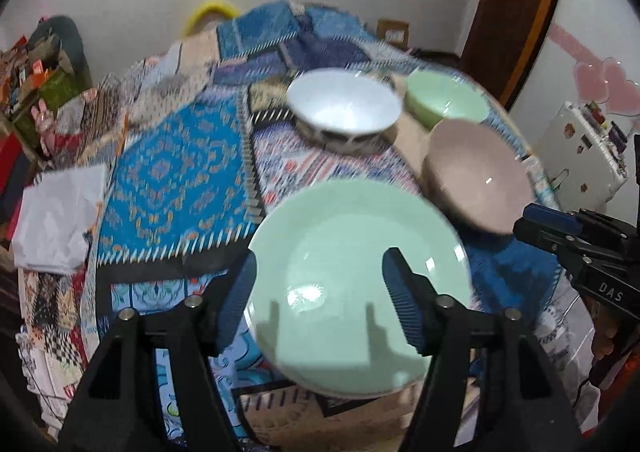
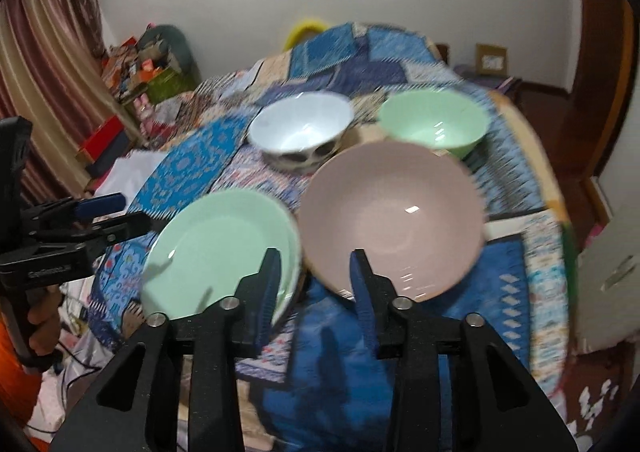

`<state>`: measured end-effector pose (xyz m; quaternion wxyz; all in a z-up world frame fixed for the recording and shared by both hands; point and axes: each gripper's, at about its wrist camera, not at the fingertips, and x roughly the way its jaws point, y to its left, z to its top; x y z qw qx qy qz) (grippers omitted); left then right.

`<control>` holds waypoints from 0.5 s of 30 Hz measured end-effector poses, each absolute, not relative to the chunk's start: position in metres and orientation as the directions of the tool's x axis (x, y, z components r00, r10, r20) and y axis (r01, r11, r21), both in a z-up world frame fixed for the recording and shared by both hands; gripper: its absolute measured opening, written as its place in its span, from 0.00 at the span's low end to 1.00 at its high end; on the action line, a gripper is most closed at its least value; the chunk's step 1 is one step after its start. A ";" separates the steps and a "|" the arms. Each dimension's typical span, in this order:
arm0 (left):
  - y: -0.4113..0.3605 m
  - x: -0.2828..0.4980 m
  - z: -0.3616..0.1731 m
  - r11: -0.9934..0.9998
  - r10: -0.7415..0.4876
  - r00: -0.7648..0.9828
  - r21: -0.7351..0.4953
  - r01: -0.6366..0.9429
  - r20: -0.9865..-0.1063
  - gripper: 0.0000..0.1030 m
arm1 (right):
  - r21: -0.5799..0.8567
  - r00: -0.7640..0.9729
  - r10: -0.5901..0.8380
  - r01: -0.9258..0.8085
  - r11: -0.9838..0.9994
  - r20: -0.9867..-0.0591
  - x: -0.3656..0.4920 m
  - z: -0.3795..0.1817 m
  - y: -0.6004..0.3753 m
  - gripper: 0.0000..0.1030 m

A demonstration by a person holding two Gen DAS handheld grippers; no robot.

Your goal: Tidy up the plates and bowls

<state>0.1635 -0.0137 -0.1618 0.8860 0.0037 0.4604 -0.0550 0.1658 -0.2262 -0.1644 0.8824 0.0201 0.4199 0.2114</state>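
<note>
I am holding my left gripper (image 1: 320, 292) above the pale green glazed plate (image 1: 352, 284), its blue ribbed fingers standing apart with nothing clamped between them; the plate is lying flat on the patterned blue patchwork cloth (image 1: 172, 179) below. My right gripper (image 2: 314, 288) is hovering with its fingers narrowly apart and empty, over the gap between that plate and the wide dusty-pink ceramic dish (image 2: 394, 215) just beside it. Farther back, the white bowl with dark spots on its outside (image 2: 302, 131) and the mint green bowl (image 2: 434, 123) are sitting side by side, apart from the near pair. I am judging that both near pieces are now resting in place and I am between steps, with the two bowls not yet stacked. Next, I think, one gripper is needing to reach back and close on a bowl's rim, coming in steeply enough to clear the pink dish.
</note>
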 end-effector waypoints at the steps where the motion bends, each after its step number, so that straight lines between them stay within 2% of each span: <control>1: -0.019 0.164 -0.156 0.993 -0.099 0.581 -0.044 0.109 -0.808 0.68 | 0.210 0.573 0.383 -0.346 0.914 -0.724 0.166 -0.162 -0.232 0.42; 3: -0.027 0.167 -0.148 0.992 -0.108 0.596 -0.046 0.119 -0.796 0.75 | 0.209 0.599 0.373 -0.326 0.922 -0.708 0.166 -0.155 -0.244 0.46; 6: -0.041 0.174 -0.140 0.989 -0.123 0.607 -0.047 0.139 -0.785 0.81 | 0.197 0.628 0.345 -0.295 0.935 -0.697 0.168 -0.151 -0.260 0.49; 8: -0.050 0.180 -0.140 0.988 -0.128 0.604 -0.047 0.148 -0.787 0.83 | 0.192 0.641 0.330 -0.277 0.942 -0.693 0.170 -0.150 -0.270 0.53; 15: -0.080 0.211 -0.154 0.982 -0.162 0.554 -0.077 0.175 -0.817 0.83 | 0.166 0.647 0.289 -0.245 0.955 -0.705 0.182 -0.158 -0.287 0.55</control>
